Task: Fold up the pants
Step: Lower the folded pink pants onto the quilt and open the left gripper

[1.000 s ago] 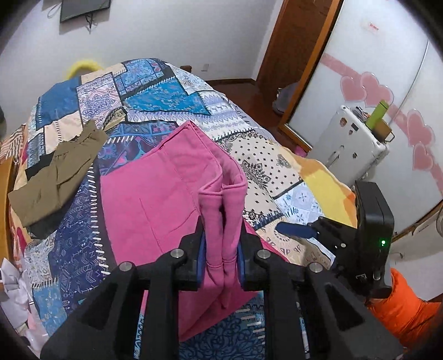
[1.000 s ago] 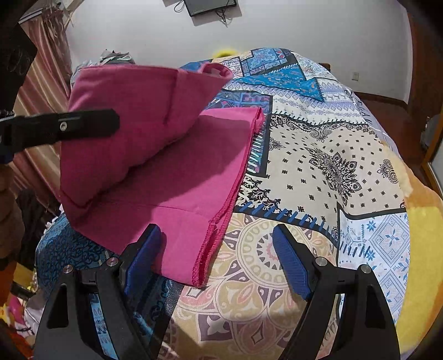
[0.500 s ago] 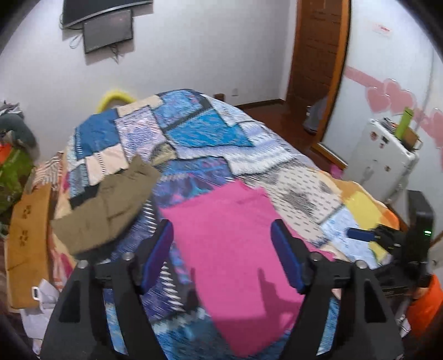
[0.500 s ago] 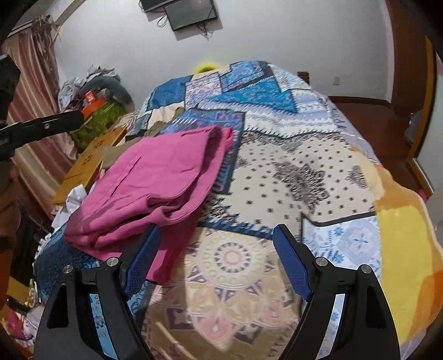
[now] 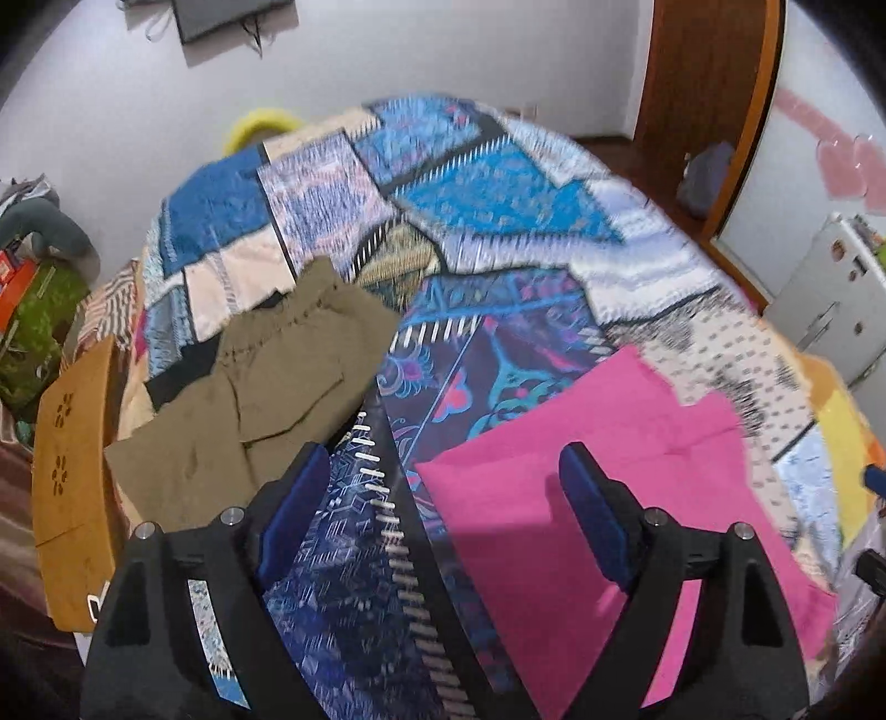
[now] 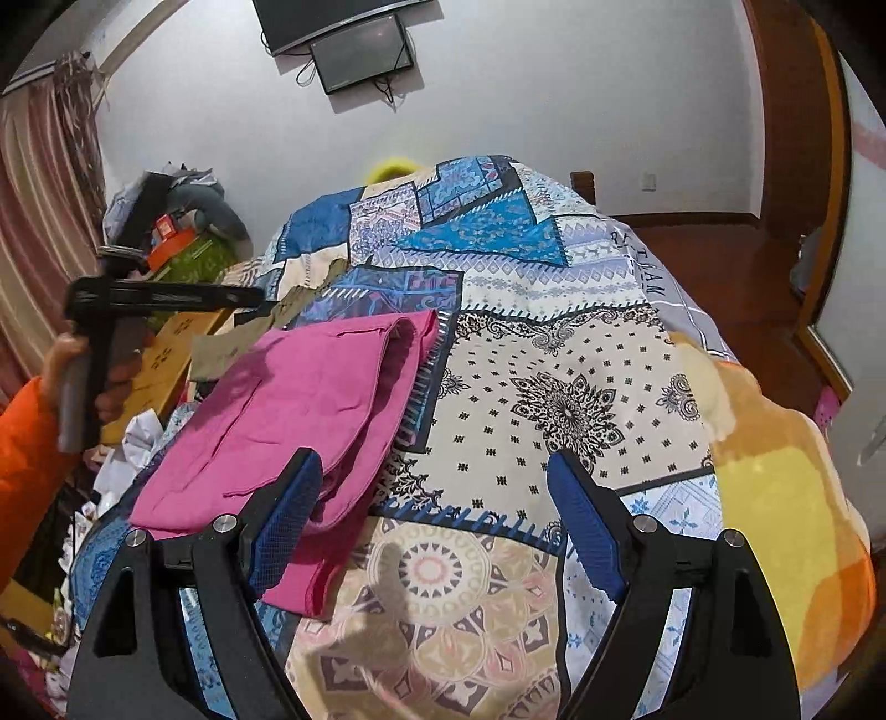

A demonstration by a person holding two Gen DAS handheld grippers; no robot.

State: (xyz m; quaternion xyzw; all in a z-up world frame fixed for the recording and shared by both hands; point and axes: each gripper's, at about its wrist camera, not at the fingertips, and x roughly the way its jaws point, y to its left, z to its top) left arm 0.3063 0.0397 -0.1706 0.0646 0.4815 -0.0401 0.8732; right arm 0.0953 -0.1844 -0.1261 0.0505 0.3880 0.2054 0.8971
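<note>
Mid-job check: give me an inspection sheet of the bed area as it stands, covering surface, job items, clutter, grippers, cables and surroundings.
Surface: bed under a patchwork-print cover, blue, cream and orange patches.
Job's things: bright pink cloth pants lie folded on the cover, held by neither gripper.
Clutter: crumpled olive-green garment lies apart from the pink pants; tan wooden board at the bed's edge.
Grippers: left gripper jaws opening, nothing between them; right gripper open, empty, one finger over the pants' near edge.
Cables: wires hang below the wall-mounted black screen.
Surroundings: brown wooden door, white cabinet, piled belongings beside the bed.
</note>
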